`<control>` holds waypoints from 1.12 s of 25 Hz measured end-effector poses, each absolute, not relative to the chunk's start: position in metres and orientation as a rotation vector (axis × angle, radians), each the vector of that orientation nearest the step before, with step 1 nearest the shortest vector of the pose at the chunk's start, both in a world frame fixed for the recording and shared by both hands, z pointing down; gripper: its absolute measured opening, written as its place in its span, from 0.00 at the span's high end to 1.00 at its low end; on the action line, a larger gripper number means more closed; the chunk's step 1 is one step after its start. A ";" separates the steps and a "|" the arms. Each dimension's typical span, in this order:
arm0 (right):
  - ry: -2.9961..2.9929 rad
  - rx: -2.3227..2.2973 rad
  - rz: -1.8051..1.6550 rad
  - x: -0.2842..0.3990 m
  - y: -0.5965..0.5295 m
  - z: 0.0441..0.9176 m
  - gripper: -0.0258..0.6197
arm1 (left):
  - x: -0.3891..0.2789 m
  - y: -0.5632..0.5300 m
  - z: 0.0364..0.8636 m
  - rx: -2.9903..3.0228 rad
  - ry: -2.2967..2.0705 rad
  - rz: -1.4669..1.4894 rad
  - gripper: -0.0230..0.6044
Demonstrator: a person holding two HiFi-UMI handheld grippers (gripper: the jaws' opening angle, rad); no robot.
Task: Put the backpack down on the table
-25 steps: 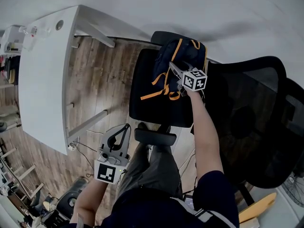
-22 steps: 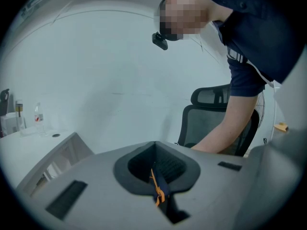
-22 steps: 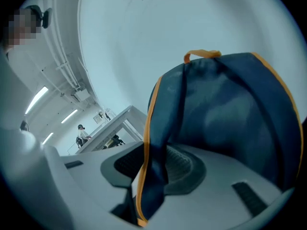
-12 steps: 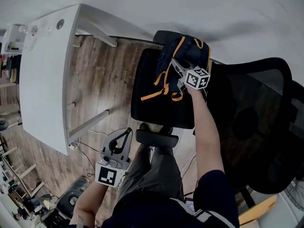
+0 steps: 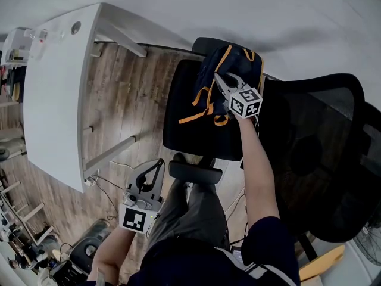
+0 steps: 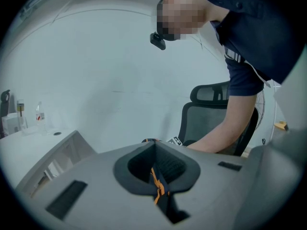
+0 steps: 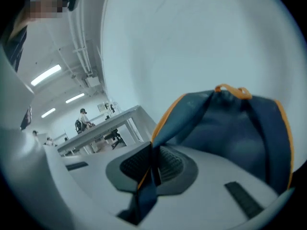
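Chair seat: navy, orange-trimmed backpack; R gripper fingers just closed on its strap.

Even, bright indoor light; ceiling tubes glare in the right gripper view, where the backpack blurs and edges bend.

Peers steeply down from the head, high over the white table and the backpack. Rides low on the left gripper, facing across the room toward the right arm, also caught from overhead, with the table edge at left. Sits on the right gripper, hard up against that same backpack.
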State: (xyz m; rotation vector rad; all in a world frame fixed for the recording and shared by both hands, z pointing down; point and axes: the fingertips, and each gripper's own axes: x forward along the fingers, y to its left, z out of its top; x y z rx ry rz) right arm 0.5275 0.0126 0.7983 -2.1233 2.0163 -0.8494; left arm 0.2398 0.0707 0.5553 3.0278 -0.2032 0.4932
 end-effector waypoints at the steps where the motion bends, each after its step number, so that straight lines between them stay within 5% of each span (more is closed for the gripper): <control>1: 2.047 -2.161 -0.820 0.526 0.013 0.793 0.92 | 0.241 0.071 0.554 3.028 -0.205 0.489 0.96; 28: 2.024 -2.188 -0.481 0.487 0.042 0.637 0.92 | 0.227 0.072 0.515 3.063 -0.280 0.399 0.96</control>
